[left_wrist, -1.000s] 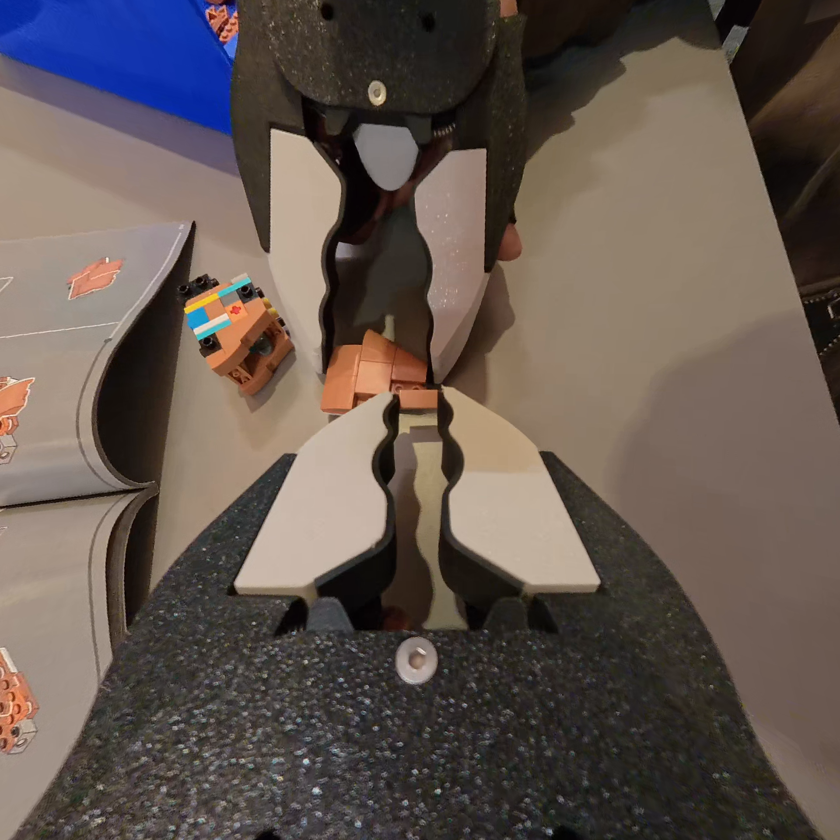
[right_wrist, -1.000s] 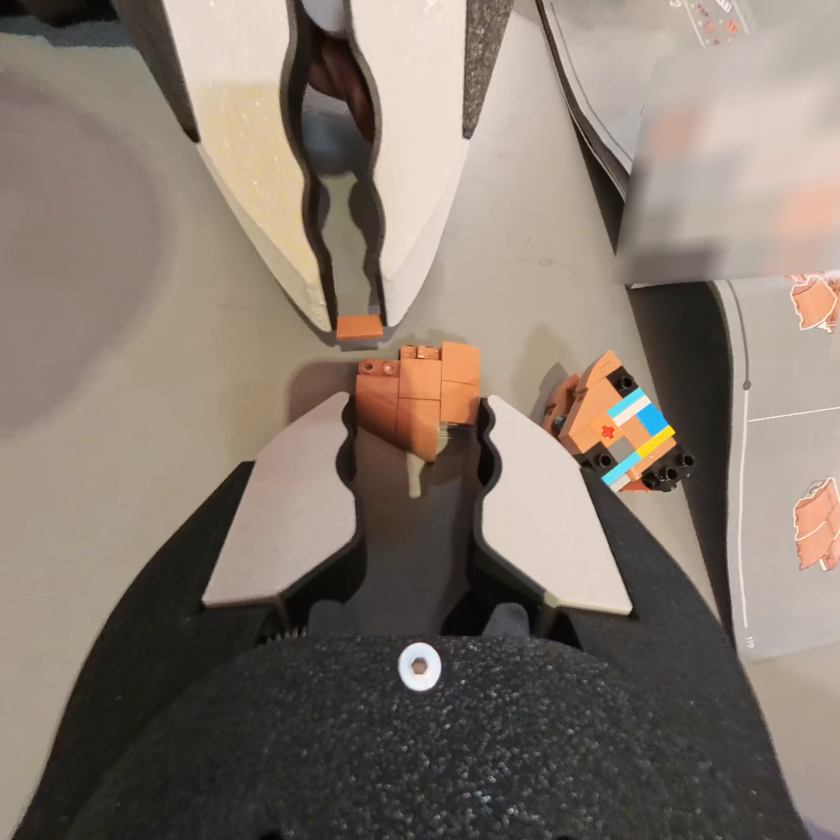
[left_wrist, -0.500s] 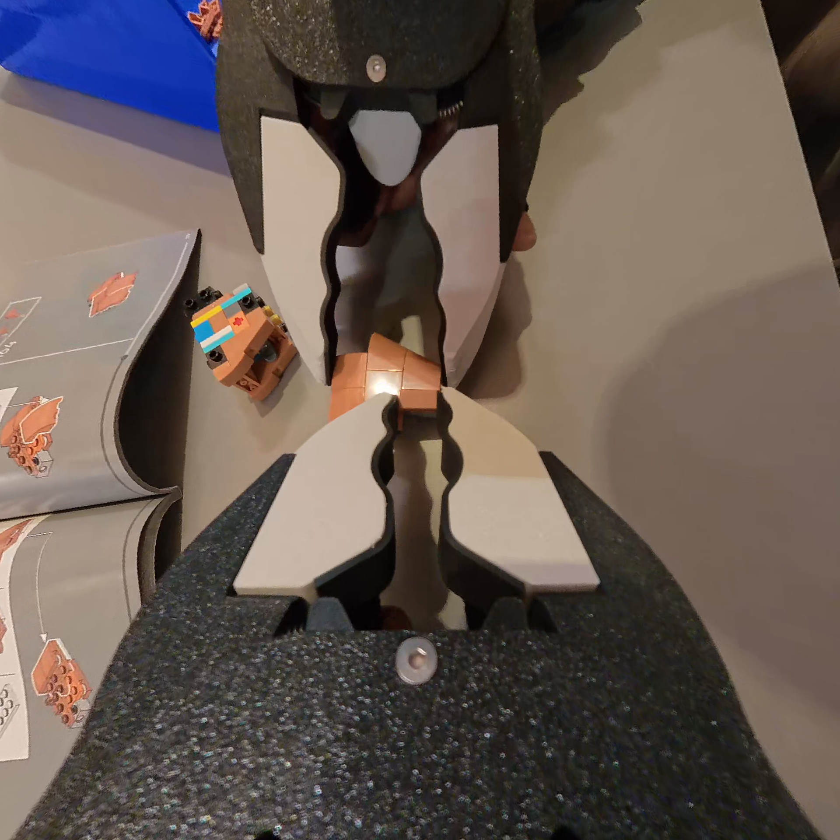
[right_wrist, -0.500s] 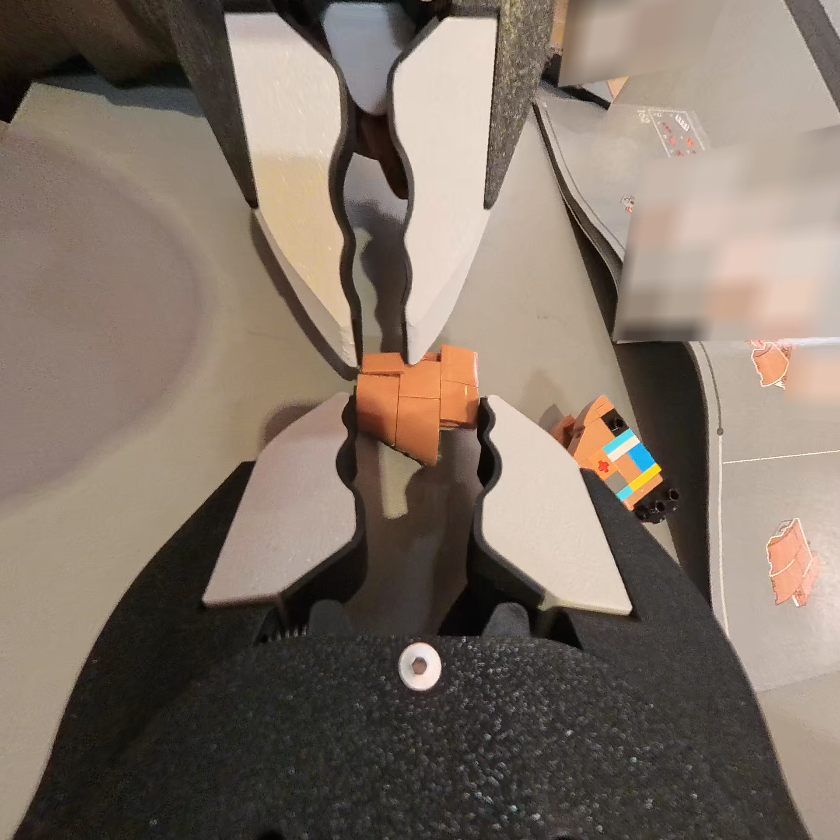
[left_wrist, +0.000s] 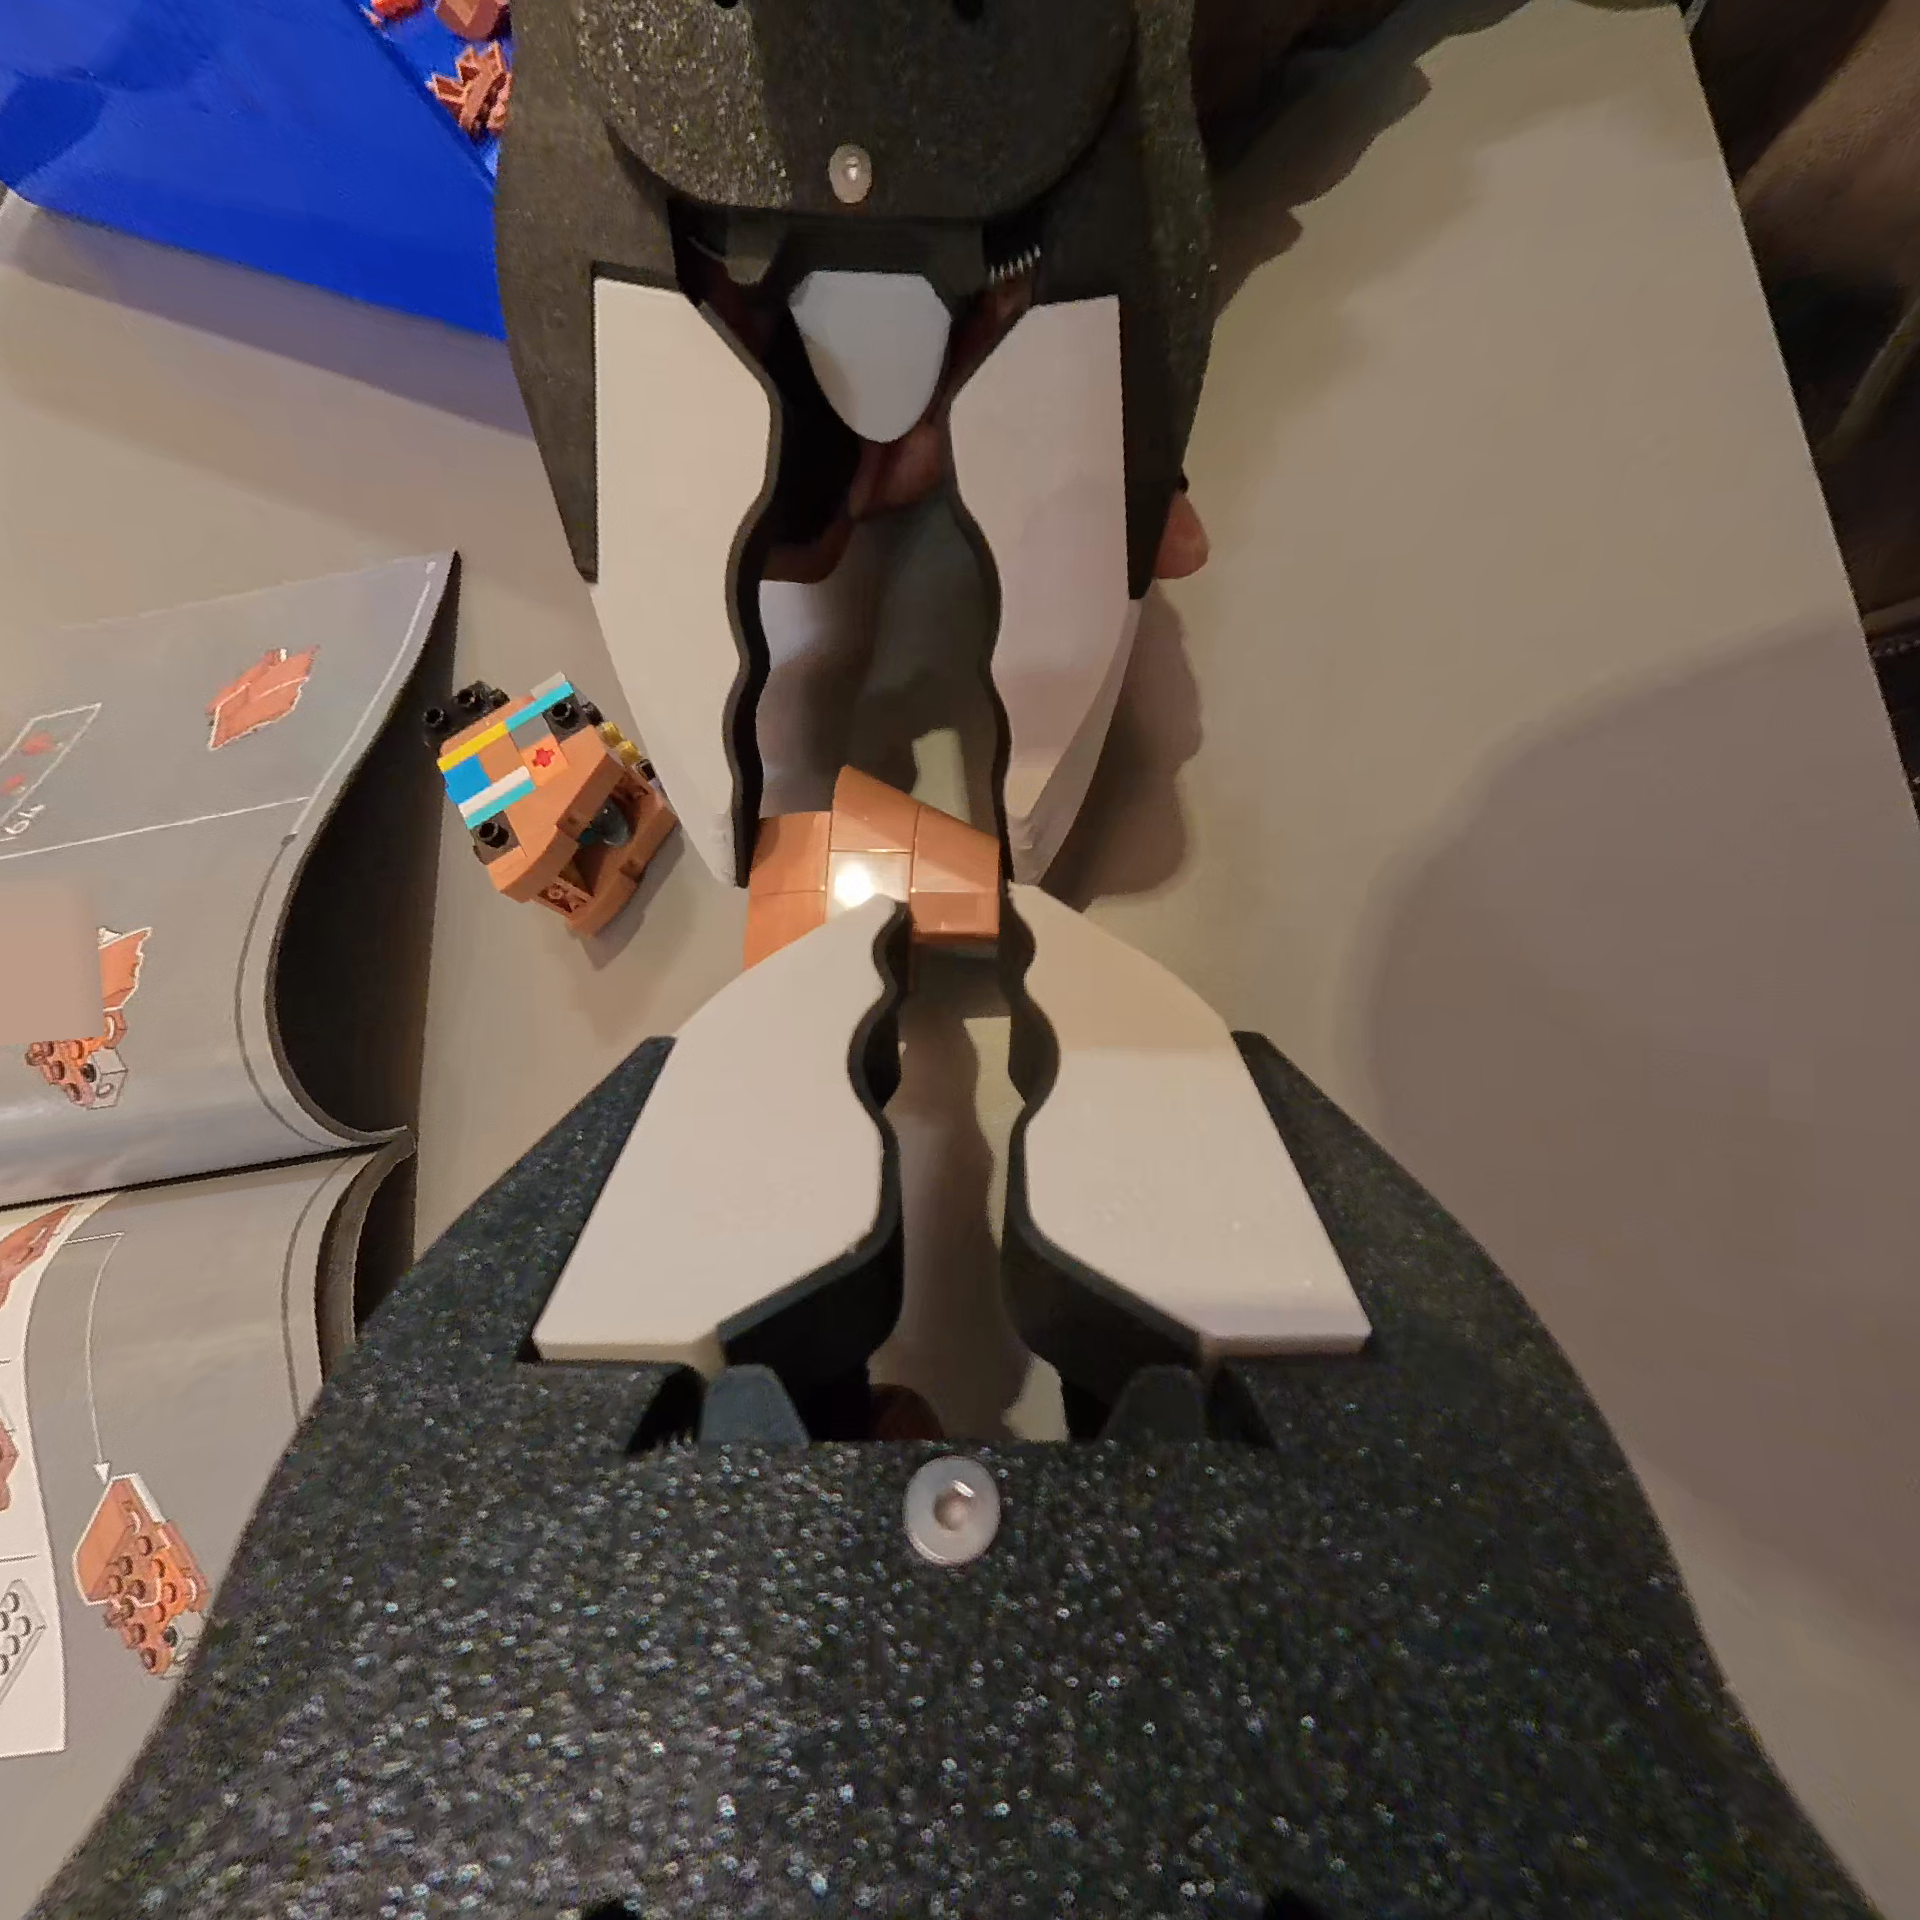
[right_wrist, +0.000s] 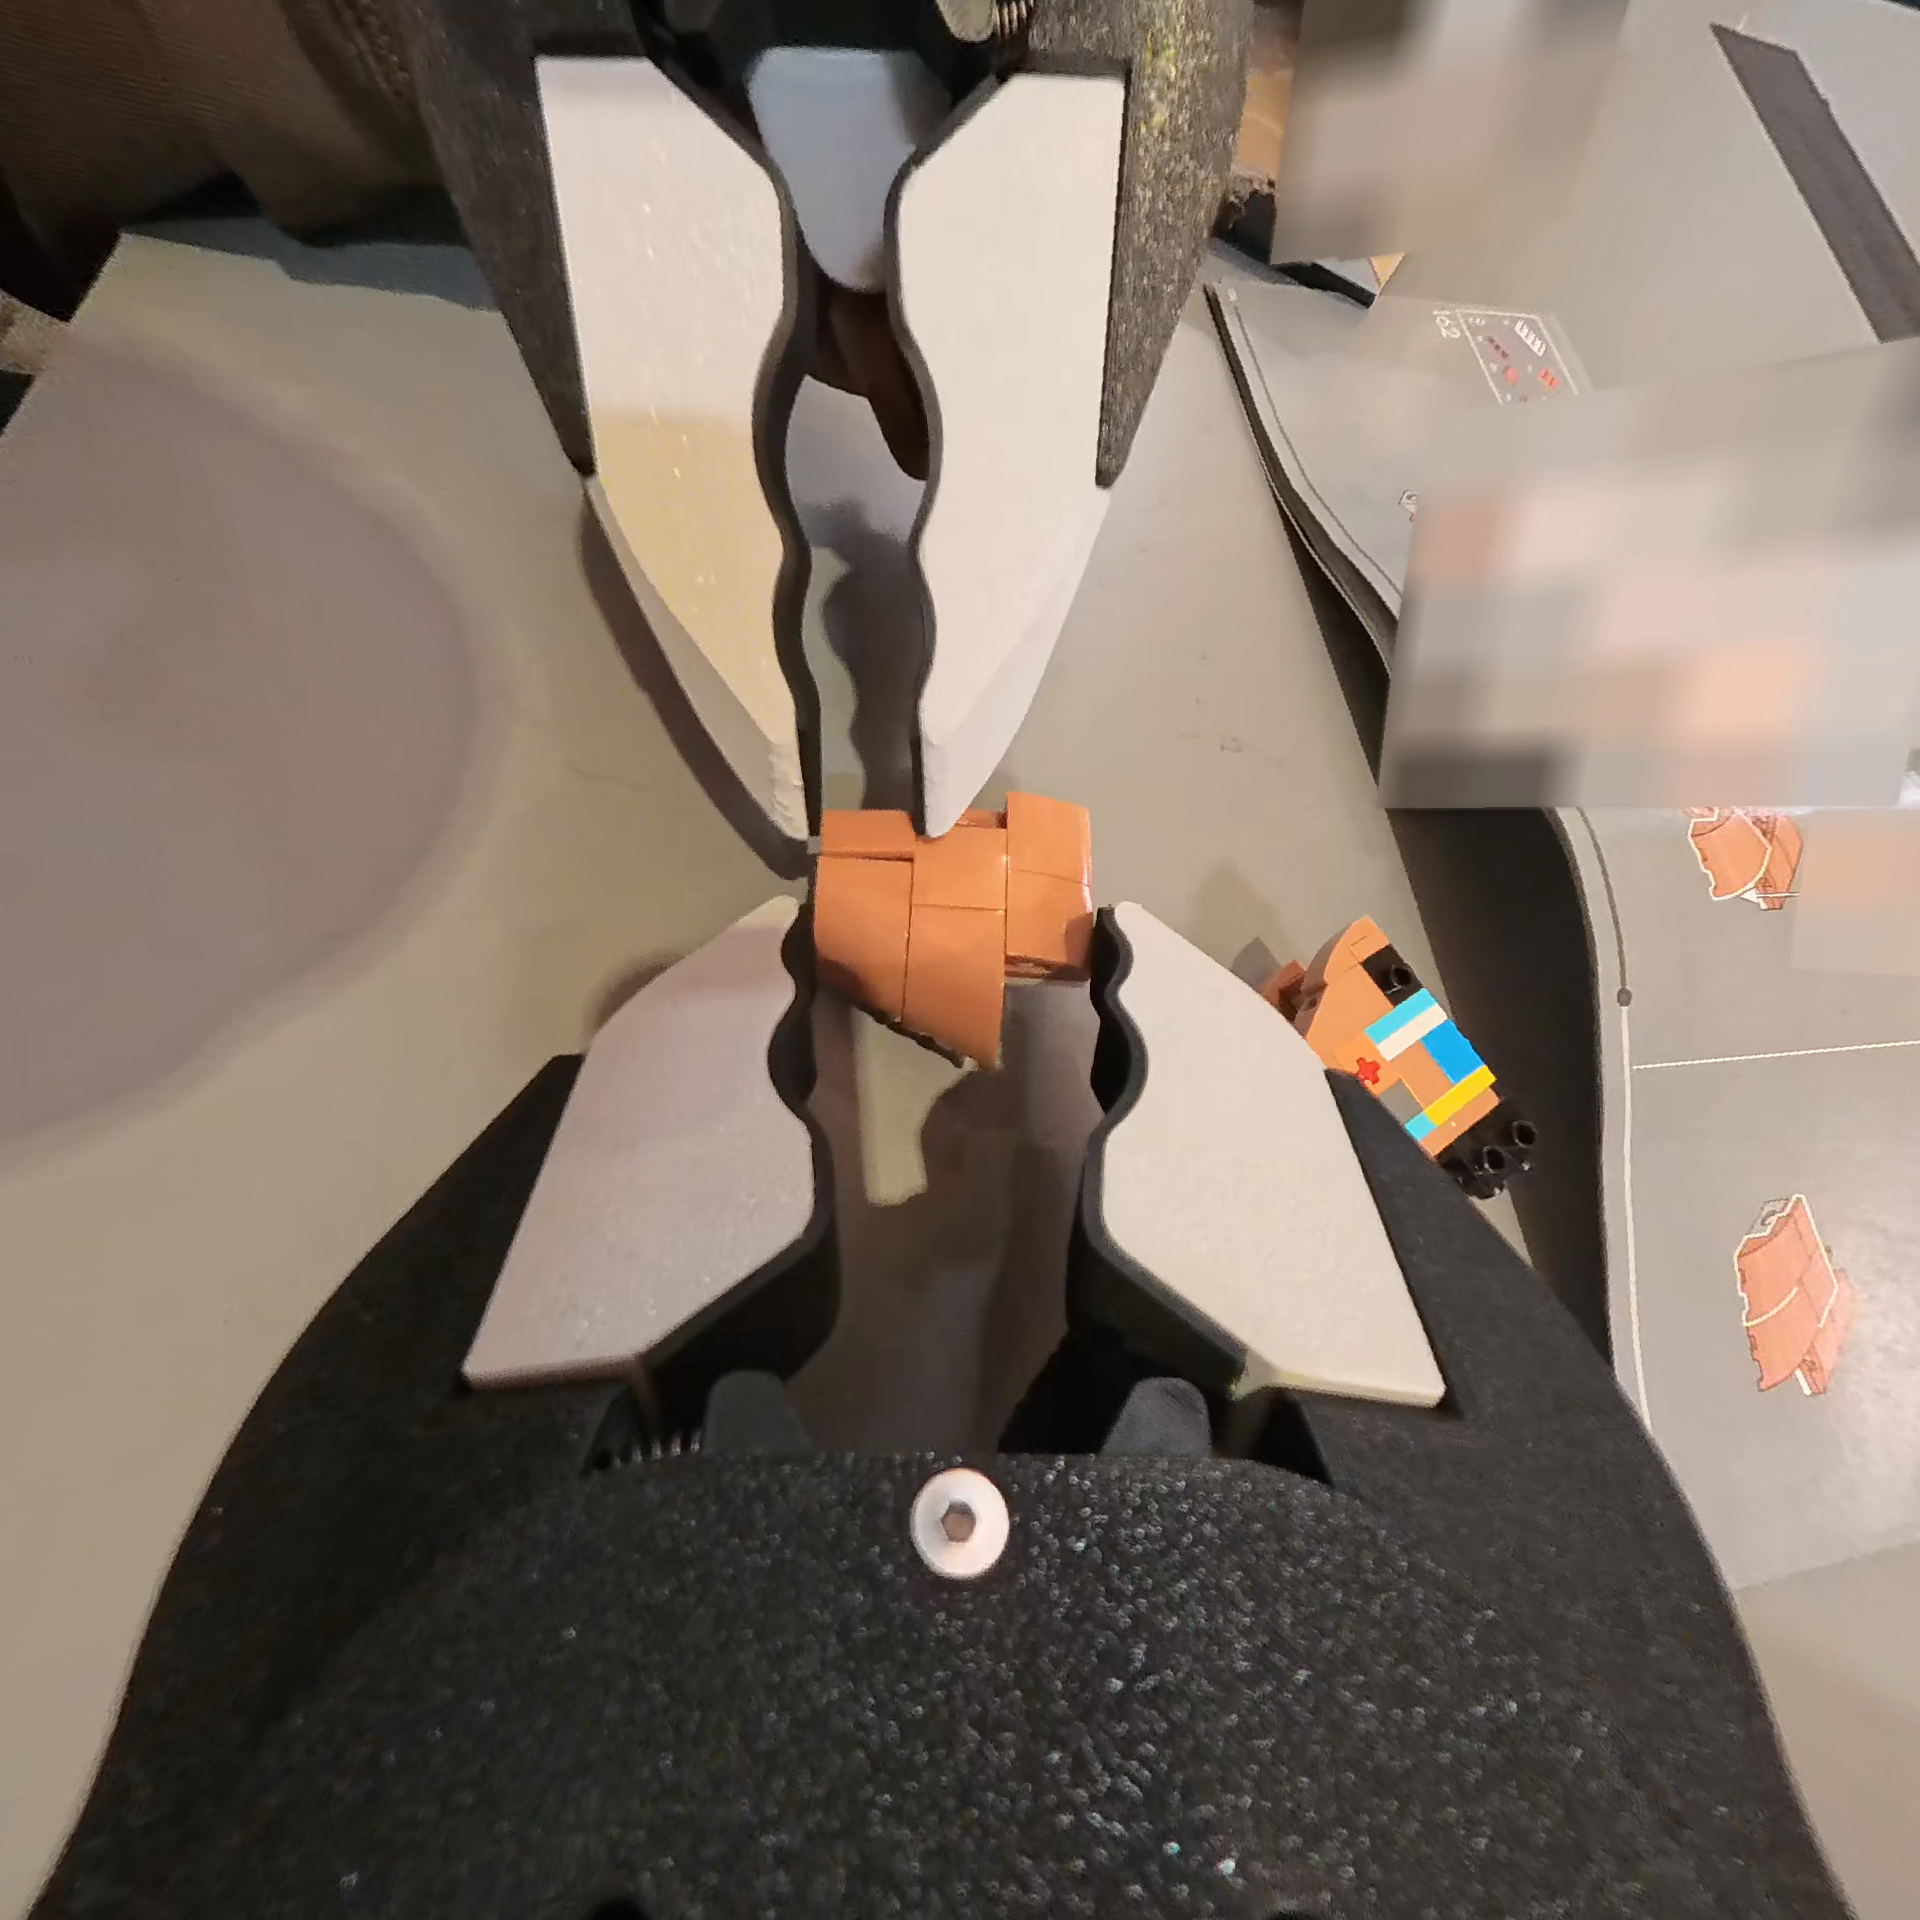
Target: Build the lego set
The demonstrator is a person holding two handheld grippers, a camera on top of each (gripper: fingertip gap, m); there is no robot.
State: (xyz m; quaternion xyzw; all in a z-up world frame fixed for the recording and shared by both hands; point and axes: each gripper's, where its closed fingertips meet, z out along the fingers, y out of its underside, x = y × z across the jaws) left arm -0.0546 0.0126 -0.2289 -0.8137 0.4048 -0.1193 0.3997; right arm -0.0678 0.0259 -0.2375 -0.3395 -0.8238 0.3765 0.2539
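Table: pale grey-beige top [left_wrist: 1455,1039], smooth, with soft shadows of the two tools on it.
Blue tray: bright blue [left_wrist: 260,135], at the far left corner in the left wrist view, with some small brown pieces in it.
Instruction booklet: grey open pages [left_wrist: 156,935] with drawings of brown parts, lying at the left side of the table; the page edge curls up.
Right gripper: black body and grey fingers [right_wrist: 945,935], moderately apart, closed onto the brown sub-build from both sides.
Left gripper: same kind [left_wrist: 951,925], fingers narrow, pinching a small brown piece at the very tips, and this piece is pressed against the sub-build.
Finished lego part: small brown block [left_wrist: 551,800] with blue, white, yellow and grey stripes, a red mark and black studs; it lies on the table between the booklet and the grippers, touched by nothing.
Brown sub-build: several glossy orange-brown curved bricks [right_wrist: 935,925] joined in one rounded lump, narrower at the lower end, held above the table between both tools.
Small brown piece: flat, same colour [left_wrist: 954,920], at the edge of the lump.
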